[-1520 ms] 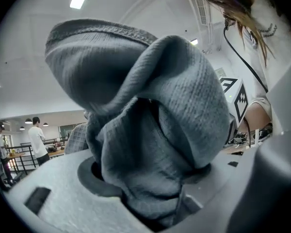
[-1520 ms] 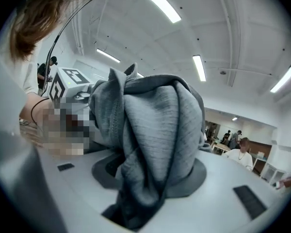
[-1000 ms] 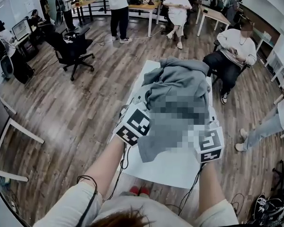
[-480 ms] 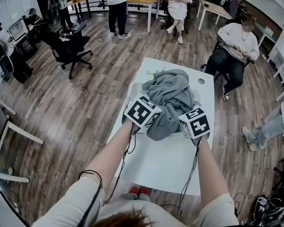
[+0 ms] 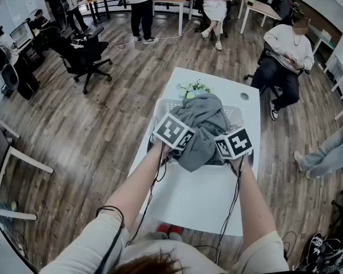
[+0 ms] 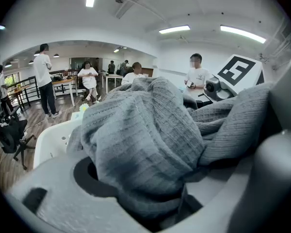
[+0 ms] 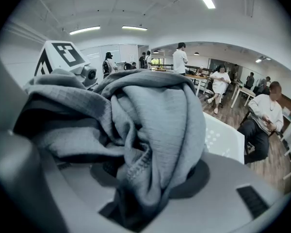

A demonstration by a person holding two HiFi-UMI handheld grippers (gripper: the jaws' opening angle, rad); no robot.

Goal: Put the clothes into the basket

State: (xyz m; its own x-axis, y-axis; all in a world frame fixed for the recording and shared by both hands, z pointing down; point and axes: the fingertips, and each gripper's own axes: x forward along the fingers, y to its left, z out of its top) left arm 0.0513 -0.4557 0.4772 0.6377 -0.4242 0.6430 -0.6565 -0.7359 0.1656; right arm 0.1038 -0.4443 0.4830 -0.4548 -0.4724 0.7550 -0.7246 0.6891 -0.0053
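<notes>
A bunched grey garment sits heaped on the white basket at the far half of the white table, its lower end hanging over the basket's near rim. My left gripper grips the garment's left side and my right gripper its right side. In the left gripper view the grey cloth fills the gap between the jaws of the left gripper, and the basket wall shows behind. The right gripper likewise has cloth wedged between its jaws. Both pairs of jaws are opening.
A small bunch of flowers stands just beyond the basket. A seated person is beyond the table's far right corner, another person's legs at the right. An office chair stands far left on the wooden floor.
The garment was held high near the camera; both grippers have carried it forward and down onto the basket, where it now rests bunched.
</notes>
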